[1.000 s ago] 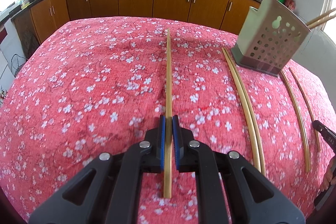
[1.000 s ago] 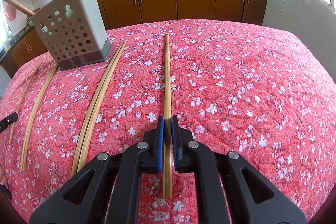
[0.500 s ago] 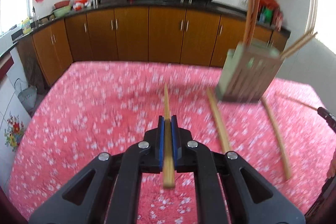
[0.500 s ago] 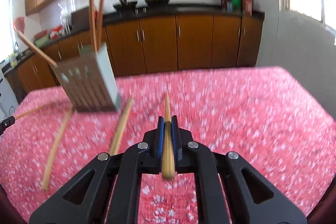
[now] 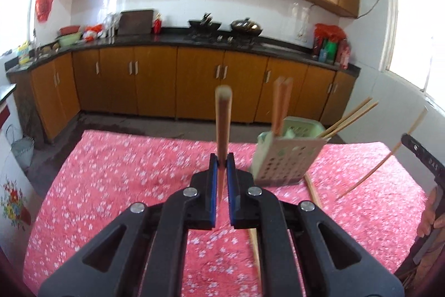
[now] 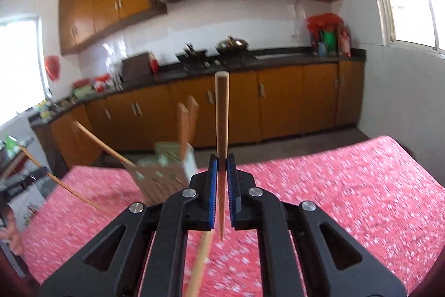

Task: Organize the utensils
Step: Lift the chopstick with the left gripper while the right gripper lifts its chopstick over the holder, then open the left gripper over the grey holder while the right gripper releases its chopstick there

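The left gripper (image 5: pixel 222 166) pinches a chopstick (image 5: pixel 223 124) raised off the red floral counter (image 5: pixel 116 174); the right gripper (image 6: pixel 222 166) clamps another chopstick (image 6: pixel 222 113). The green holder (image 5: pixel 281 157) stands right of the left gripper. Only the left view shows loose chopsticks (image 5: pixel 313 189) lying near the holder's base.

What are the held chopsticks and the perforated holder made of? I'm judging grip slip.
Chopstick in the left gripper and chopstick in the right gripper: probably bamboo or wood, tan, matte. Utensil holder: likely plastic, pale green, moulded round holes.
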A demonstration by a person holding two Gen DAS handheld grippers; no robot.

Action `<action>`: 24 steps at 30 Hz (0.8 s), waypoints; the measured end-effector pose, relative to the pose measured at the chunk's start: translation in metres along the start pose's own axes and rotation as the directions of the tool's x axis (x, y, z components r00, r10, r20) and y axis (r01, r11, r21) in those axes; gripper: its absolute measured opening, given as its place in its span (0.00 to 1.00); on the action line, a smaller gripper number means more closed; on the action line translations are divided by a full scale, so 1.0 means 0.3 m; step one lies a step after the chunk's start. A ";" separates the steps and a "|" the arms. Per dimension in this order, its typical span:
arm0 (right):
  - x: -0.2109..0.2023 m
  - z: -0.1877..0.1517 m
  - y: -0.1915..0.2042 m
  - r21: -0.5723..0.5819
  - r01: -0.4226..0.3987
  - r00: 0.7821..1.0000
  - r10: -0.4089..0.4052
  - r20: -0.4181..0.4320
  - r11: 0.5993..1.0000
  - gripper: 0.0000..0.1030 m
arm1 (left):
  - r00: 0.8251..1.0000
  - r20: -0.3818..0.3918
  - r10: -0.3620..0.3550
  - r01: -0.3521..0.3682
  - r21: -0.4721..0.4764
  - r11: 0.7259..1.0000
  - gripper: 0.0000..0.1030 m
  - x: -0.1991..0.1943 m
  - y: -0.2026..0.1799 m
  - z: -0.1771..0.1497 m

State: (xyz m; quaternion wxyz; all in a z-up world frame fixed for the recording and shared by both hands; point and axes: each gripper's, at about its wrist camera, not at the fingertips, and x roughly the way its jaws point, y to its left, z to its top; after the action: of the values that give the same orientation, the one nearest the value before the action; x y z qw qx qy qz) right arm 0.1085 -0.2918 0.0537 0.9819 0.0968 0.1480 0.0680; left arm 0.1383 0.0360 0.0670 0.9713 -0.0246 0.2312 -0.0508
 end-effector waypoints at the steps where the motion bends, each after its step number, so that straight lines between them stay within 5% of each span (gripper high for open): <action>1: -0.014 0.023 0.016 0.004 -0.019 1.000 0.019 0.017 1.000 0.08 | 1.000 0.016 -0.015 0.015 0.005 1.000 0.08 -0.018 -0.020 0.022; 7: -0.079 0.149 0.099 0.010 -0.114 0.983 0.111 0.148 0.993 0.08 | 0.988 0.119 -0.096 0.096 0.002 0.995 0.08 -0.089 -0.116 0.138; 14: -0.022 0.229 0.180 -0.019 -0.097 0.960 0.098 0.263 0.995 0.08 | 0.959 0.262 -0.112 0.116 -0.001 0.993 0.08 -0.094 -0.230 0.287; 18: 0.064 0.226 0.201 -0.030 -0.062 0.963 0.067 0.261 0.998 0.08 | 0.953 0.288 -0.097 0.099 0.007 0.995 0.08 -0.019 -0.270 0.318; 24: 0.226 0.169 0.182 -0.002 -0.049 0.985 0.048 0.165 0.999 0.08 | 0.972 0.206 -0.110 0.118 -0.027 0.993 0.08 0.151 -0.276 0.279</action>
State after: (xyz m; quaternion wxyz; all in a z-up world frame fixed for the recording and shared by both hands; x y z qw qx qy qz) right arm 0.1824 -0.2364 0.0937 0.9887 0.1068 0.0637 0.0833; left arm 0.2090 -0.0491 0.1273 0.9847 -0.0621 0.1294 -0.0993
